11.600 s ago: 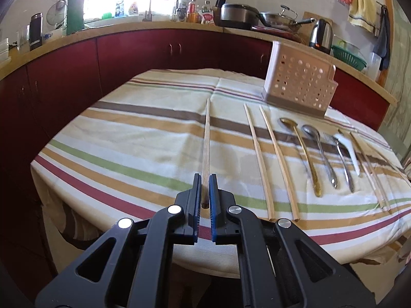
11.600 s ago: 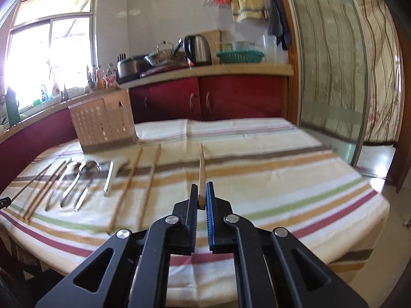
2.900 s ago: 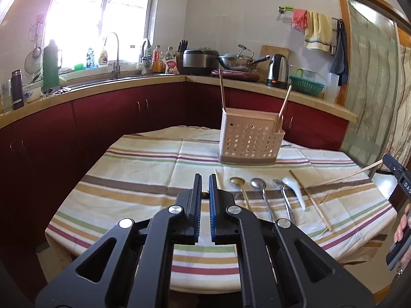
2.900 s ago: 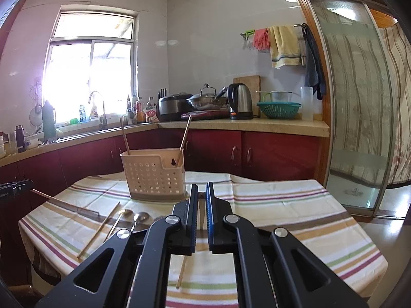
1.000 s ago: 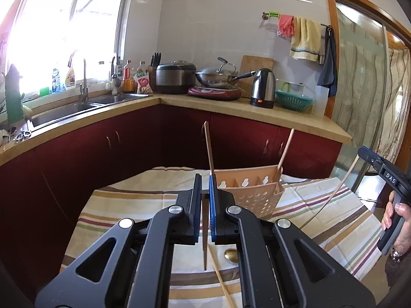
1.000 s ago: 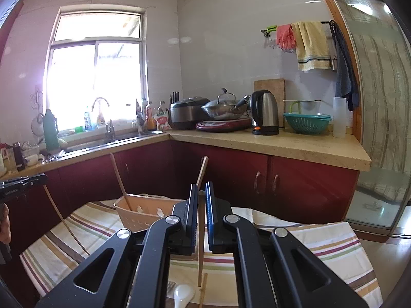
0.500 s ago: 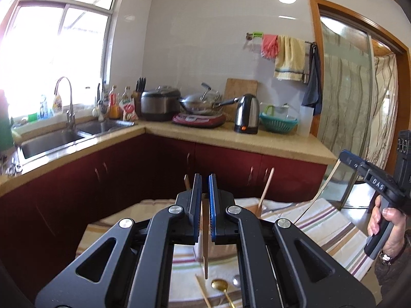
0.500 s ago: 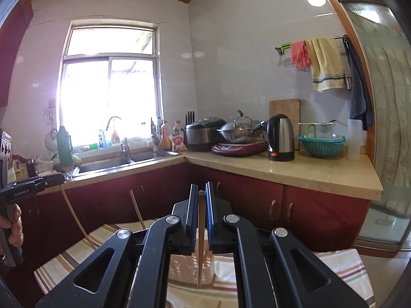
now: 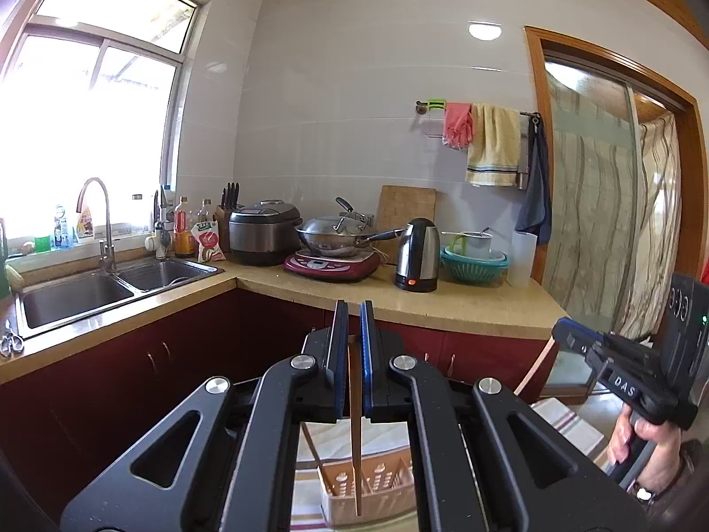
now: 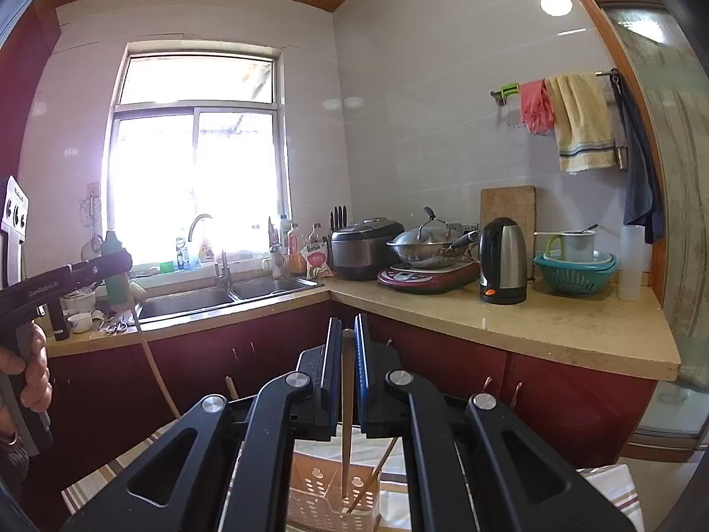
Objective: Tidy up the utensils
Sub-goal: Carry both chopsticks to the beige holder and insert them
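Observation:
My left gripper (image 9: 350,310) is shut on a wooden chopstick (image 9: 354,434) that hangs straight down over the beige perforated utensil basket (image 9: 376,494). Another chopstick (image 9: 312,447) leans inside that basket. My right gripper (image 10: 344,326) is shut on a second hanging chopstick (image 10: 346,425), whose tip sits above the same basket (image 10: 325,498), where a leaning chopstick (image 10: 374,474) stands. Each view shows the other gripper from the side, held by a hand: the right gripper (image 9: 562,332) with its chopstick (image 9: 534,370), the left gripper (image 10: 126,261) with its chopstick (image 10: 153,363).
The basket stands on a striped tablecloth (image 10: 102,483). Behind it runs a counter over red cabinets (image 9: 186,363) with a sink (image 9: 88,292), rice cooker (image 9: 263,232), wok (image 9: 341,239), kettle (image 9: 416,252) and green colander (image 9: 474,261). A sliding glass door (image 9: 589,204) is at the right.
Both grippers rose with their chopsticks. The basket and table slid toward the bottom of both views, and the counter and wall now fill them.

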{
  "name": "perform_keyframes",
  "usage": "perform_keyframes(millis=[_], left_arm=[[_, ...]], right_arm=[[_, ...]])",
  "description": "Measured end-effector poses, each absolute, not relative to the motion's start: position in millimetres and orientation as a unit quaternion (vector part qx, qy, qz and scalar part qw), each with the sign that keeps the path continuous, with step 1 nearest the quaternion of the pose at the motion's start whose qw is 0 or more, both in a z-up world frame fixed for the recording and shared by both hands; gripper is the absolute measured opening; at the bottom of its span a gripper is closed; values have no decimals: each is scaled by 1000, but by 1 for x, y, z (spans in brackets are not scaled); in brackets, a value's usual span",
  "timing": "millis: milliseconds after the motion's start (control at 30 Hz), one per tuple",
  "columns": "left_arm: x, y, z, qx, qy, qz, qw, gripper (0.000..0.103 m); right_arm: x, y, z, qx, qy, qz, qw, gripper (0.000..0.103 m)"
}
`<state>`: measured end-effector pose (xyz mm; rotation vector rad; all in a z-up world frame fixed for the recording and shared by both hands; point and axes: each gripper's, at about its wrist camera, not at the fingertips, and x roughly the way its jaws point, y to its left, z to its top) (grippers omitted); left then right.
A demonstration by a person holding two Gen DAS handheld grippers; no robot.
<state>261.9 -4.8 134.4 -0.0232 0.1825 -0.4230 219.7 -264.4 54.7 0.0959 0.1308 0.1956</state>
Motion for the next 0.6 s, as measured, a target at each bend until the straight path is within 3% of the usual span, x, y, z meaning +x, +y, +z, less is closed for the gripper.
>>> perform_keyframes(millis=[600], left_arm=[[357, -11, 42, -36, 186, -182, 965, 6]], right_arm=[[294, -255, -15, 68, 173, 107, 977, 7]])
